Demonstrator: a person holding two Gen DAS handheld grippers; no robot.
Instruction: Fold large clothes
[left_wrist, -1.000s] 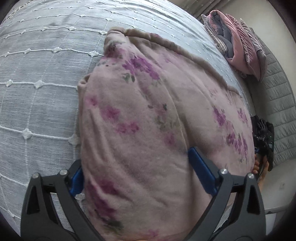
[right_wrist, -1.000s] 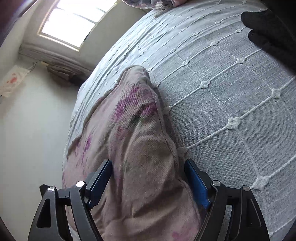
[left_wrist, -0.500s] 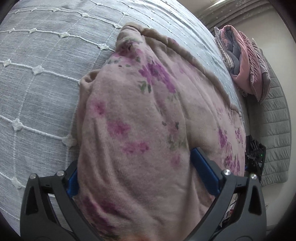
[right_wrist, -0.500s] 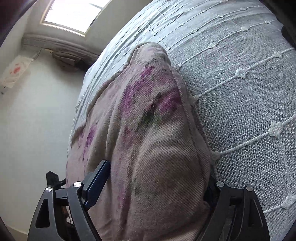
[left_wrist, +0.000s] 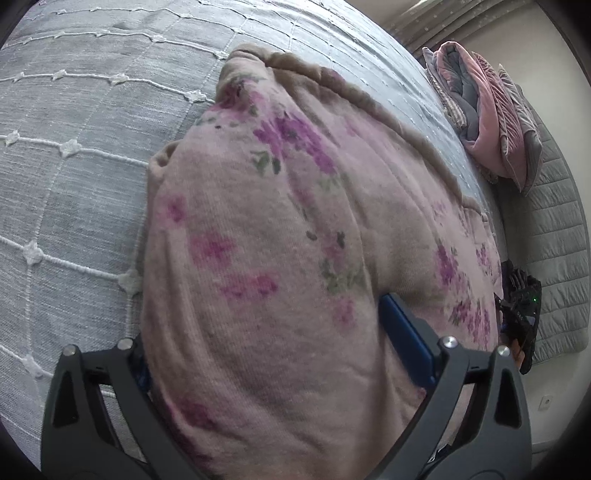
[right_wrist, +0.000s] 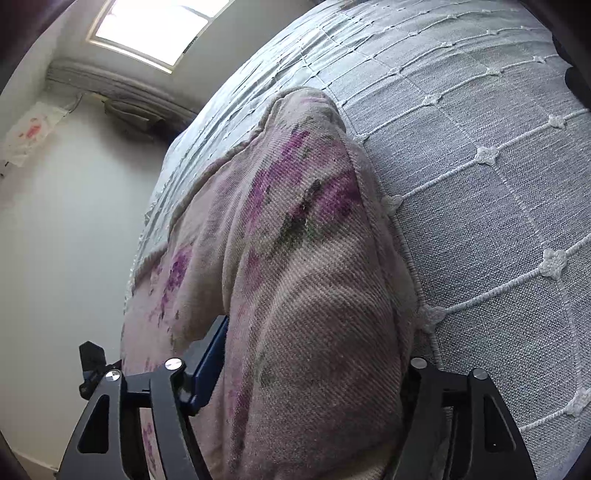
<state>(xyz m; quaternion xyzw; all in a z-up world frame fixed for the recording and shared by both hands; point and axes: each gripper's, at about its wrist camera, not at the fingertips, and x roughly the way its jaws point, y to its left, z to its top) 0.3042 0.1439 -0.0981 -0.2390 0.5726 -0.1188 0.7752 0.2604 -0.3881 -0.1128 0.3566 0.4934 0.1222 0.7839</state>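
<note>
Two claws straddle a pink floral garment (left_wrist: 280, 258) on a grey bed (left_wrist: 74, 184): left claw (left_wrist: 284, 354) & right claw (right_wrist: 314, 354), both closing in, fabric bunched between pads, grip unclear.

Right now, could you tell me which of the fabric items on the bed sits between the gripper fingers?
The pink floral garment, spread over the grey bedspread, bulges between both grippers' fingers. The folded pink and grey pile lies apart at the far corner, untouched.

Bed surface: grey bedspread (left_wrist: 81, 177) with white stitched grid. Folded pink and grey quilts (left_wrist: 487, 110) stacked at the far edge. Grey quilted mat (left_wrist: 554, 236) alongside. Window (right_wrist: 155, 26) overhead.
</note>
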